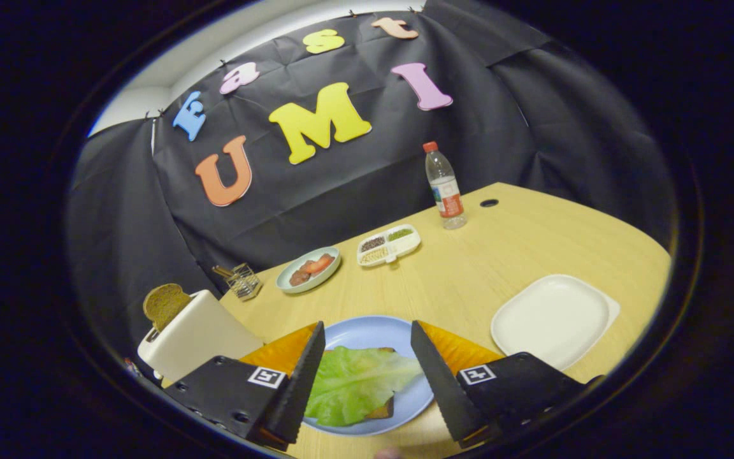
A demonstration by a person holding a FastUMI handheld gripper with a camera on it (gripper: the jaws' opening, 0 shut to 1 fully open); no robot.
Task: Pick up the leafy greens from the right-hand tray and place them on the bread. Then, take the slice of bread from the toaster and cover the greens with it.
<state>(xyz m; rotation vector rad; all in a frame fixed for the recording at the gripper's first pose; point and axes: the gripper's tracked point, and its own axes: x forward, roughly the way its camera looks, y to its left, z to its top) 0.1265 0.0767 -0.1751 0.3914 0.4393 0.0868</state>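
Observation:
A green lettuce leaf (351,382) lies on a brown slice of bread (383,410) on a blue plate (373,331). My gripper (367,341) hovers just above them, open, with the leaf showing between its fingers and nothing held. A white toaster (192,335) stands to the left of the plate, and a brown bread slice (164,305) sticks up out of its slot. To the right of the plate lies a white tray (552,320) with nothing on it.
Beyond the plate sit a pale green dish (308,269) with red and brown food, a white divided dish (388,245) of seeds, a small wire rack (241,280) and a water bottle (445,188). A dark round hole (489,203) marks the wooden table (469,280).

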